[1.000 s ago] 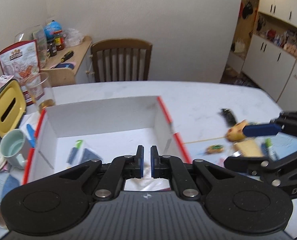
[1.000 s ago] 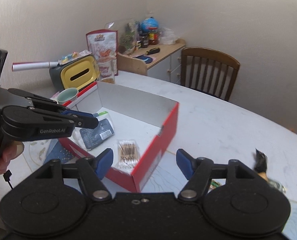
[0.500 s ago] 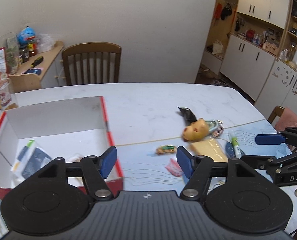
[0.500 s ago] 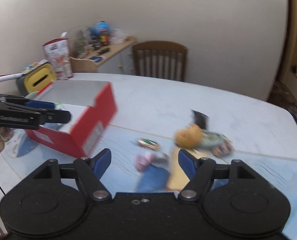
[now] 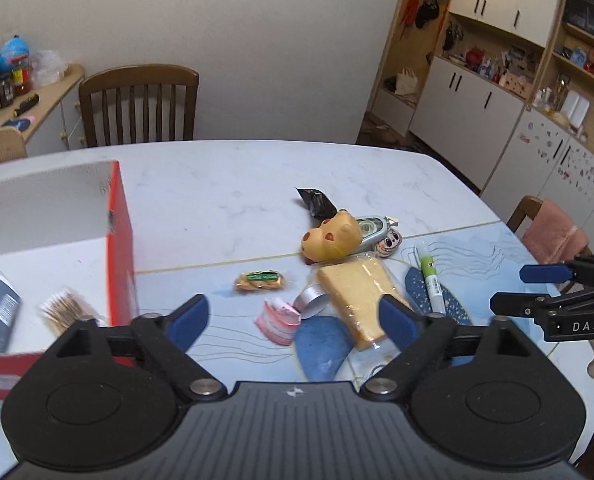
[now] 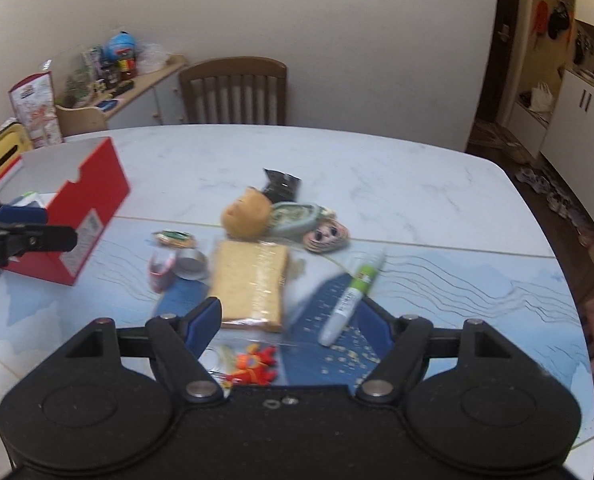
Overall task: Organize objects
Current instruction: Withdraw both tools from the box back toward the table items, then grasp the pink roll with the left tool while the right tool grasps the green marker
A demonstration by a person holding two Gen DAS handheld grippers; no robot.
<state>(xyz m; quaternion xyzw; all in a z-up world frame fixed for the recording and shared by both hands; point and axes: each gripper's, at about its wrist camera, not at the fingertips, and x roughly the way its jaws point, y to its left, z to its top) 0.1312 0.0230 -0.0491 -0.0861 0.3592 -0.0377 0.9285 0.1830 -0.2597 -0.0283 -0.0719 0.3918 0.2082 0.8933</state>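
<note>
Both grippers' jaws spread, the left's just opening, above sponge (image 6: 251,280), marker (image 6: 353,292) and tin (image 5: 311,300).

Both tongs (image 5: 293,316) (image 6: 293,320) agape (left newly)

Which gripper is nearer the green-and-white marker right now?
Right. The right gripper hovers open just short of the green-and-white marker; the left gripper is open over the sponge side, the marker off to its right.

Box (image 6: 82,216): red outside, white inside. Sponge (image 6: 251,282): yellow. Marker (image 6: 353,294): white, green band. Bench (image 5: 225,184): white marble, blue wave-line mat. Tin (image 5: 311,299): silver. Chair (image 5: 137,106): brown.
</note>
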